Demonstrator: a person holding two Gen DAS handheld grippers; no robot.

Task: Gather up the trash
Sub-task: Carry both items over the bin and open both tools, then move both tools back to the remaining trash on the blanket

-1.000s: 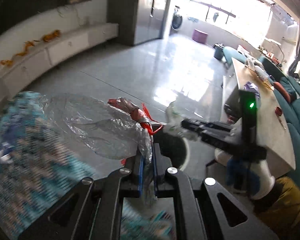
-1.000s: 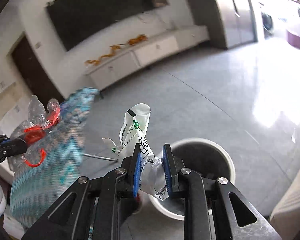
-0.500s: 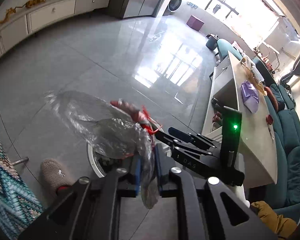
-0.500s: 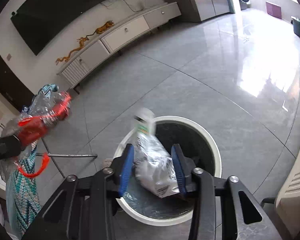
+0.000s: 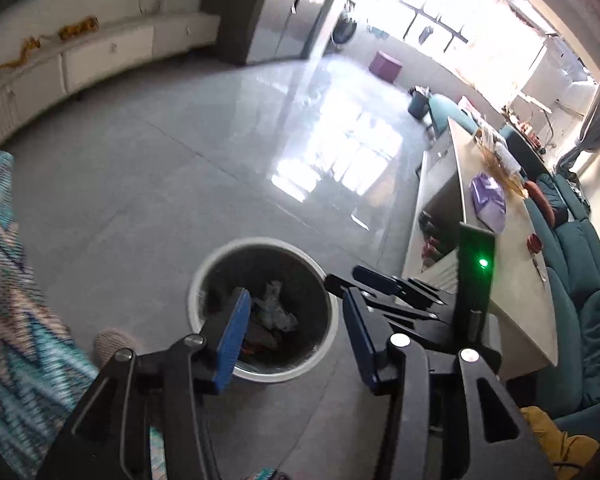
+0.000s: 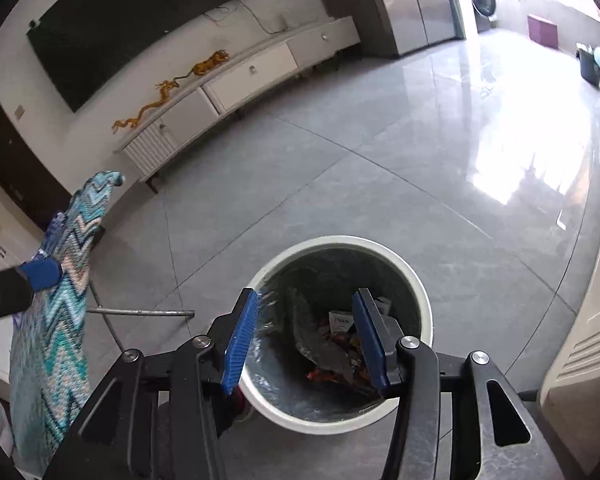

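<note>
Trash (image 6: 332, 344) lies crumpled at the bottom of the round white-rimmed bin (image 6: 420, 300), which stands on the grey tiled floor (image 6: 380, 180): clear plastic film, a white printed wrapper and some red and orange scraps, all loose inside the dark liner. The right gripper (image 6: 306, 336) hangs directly above the bin's mouth with its jaws spread wide, blue pads facing each other across the opening, nothing between them and nothing touching them. The left gripper (image 5: 296, 336) is likewise held wide apart and empty, poised over the same bin (image 5: 204, 276) from the other side; in the left wrist view the trash (image 5: 272, 312) shows between its fingers, down in the bin. A teal zigzag-patterned cloth (image 6: 56, 300) hangs at the left, beside the bin but apart from it. A long white low cabinet (image 6: 240, 84) runs along the far wall.
</note>
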